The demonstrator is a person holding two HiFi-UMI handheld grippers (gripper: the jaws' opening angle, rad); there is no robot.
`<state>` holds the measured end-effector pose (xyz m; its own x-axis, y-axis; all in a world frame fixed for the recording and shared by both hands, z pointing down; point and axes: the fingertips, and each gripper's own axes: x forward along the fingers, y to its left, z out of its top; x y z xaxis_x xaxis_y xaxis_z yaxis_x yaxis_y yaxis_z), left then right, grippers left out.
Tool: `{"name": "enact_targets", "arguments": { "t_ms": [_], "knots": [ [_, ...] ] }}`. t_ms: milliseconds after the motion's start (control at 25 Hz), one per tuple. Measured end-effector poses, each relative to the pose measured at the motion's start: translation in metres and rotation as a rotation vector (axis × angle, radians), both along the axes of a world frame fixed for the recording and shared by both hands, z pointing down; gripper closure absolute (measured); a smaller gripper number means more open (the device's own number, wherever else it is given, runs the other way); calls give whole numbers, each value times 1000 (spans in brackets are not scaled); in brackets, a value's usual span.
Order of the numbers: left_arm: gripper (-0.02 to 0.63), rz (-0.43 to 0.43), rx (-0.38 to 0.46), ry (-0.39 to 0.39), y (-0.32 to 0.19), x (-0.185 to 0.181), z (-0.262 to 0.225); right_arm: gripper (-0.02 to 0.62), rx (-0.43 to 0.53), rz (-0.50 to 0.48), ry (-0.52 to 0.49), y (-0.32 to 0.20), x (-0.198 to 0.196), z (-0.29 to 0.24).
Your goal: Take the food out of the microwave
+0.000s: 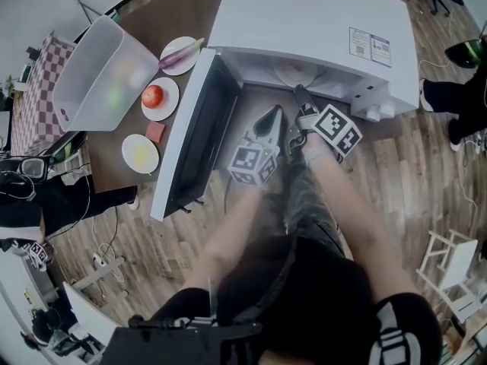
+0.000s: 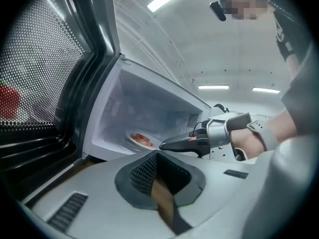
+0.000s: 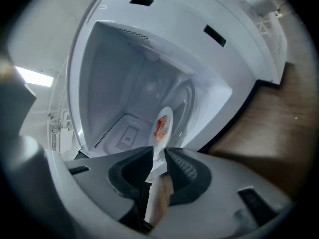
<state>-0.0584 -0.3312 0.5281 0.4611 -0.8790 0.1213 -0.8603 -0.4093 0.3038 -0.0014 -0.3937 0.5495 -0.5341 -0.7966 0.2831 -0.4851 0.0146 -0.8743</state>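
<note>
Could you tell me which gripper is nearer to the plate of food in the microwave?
Right. The right gripper reaches into the microwave, its tips at the rim of the plate of food; the left gripper, shut, hangs outside the opening, farther away.

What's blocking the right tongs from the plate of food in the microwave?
Nothing visible. The door stands open, and the right gripper has its tongs at the near rim of the plate inside the microwave.

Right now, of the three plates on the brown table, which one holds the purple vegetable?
The farthest plate from the person, beside the microwave. The middle plate carries a round red fruit; the nearest plate carries pale yellow food.
</note>
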Motion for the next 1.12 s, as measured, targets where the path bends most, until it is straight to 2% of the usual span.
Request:
{"name": "enact_targets", "arguments": {
  "t_ms": [160,320,360,440,520,760,840,960,1080,1120],
  "knots": [
    [604,4,-6,2,2,-2,2,504,-72,28,-86,-4,-2,9],
    [604,0,-12,0,3,-4,4,476,-118,41,-141,-8,-6,10],
    [604,-2,-14,-1,4,-5,5,506,-125,43,-143,-9,-6,11],
    [604,-2,-20,-3,5,-6,6,515,-123,43,-154,-8,-8,11],
    [604,-3,-23,-3,7,-6,7,558,-118,44,-166,-7,-9,8],
    [604,-14,-31,0,4,-10,8,569,-95,61,-220,-2,-3,5],
    [604,-22,-52,45,1,-10,8,574,-81,58,-225,3,-1,2],
    [603,-36,-103,155,-5,-8,8,581,-69,52,-239,9,3,1],
    [541,-24,-143,220,-11,0,7,583,-55,48,-246,13,7,-1],
    [540,-22,-157,238,-13,3,8,583,-52,48,-248,15,8,-1]
  ]
}}
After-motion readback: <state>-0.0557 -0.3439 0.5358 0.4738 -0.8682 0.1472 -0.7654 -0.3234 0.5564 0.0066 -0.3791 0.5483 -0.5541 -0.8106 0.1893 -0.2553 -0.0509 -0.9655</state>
